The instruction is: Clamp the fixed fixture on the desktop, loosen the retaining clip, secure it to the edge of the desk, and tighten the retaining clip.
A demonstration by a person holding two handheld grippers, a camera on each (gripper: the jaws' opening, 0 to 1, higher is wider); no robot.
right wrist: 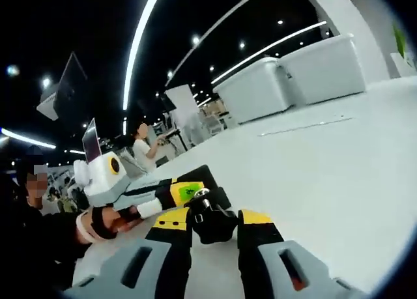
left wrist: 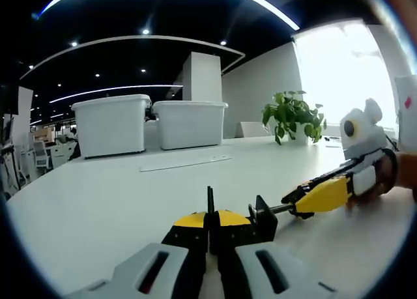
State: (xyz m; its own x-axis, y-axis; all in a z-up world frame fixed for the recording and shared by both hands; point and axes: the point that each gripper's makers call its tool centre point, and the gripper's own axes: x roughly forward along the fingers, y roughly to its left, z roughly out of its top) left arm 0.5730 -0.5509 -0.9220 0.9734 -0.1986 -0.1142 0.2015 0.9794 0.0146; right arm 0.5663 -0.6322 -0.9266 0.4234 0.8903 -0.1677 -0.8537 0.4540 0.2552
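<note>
Left gripper view. Left gripper (left wrist: 210, 228): two grey jaws with yellow-and-black tips rising from the near edge, clenched on the thin black upright plate of the clamp fixture (left wrist: 260, 219). The fixture rests on the white desk (left wrist: 98, 208), near the viewer; its black body sits just right of the jaw tips, and a metal screw rod runs from it to the right. Right gripper (left wrist: 306, 204): enters from the right, yellow-and-black tips at the far end of that rod, touching it. A hand (left wrist: 391, 175) holds this gripper at the right edge. Far side of the desk: two white storage bins (left wrist: 150, 123) side by side, a flat white strip (left wrist: 186, 163) lying in front of them, and a potted plant (left wrist: 293, 116) to the right by a bright window.

Right gripper view. Right gripper (right wrist: 212, 224): jaws rise from the near edge, tips closed around the black knob end of the fixture (right wrist: 210, 219), which lies on the desk (right wrist: 326, 182) between them. Left gripper (right wrist: 179, 191): comes in from the left, touching the fixture, carried by a hand (right wrist: 104, 222) in a dark sleeve; whether it is clenched cannot be told here. Far right: the storage bins (right wrist: 293, 77). Far left: a person (right wrist: 144, 146) standing at another desk.
</note>
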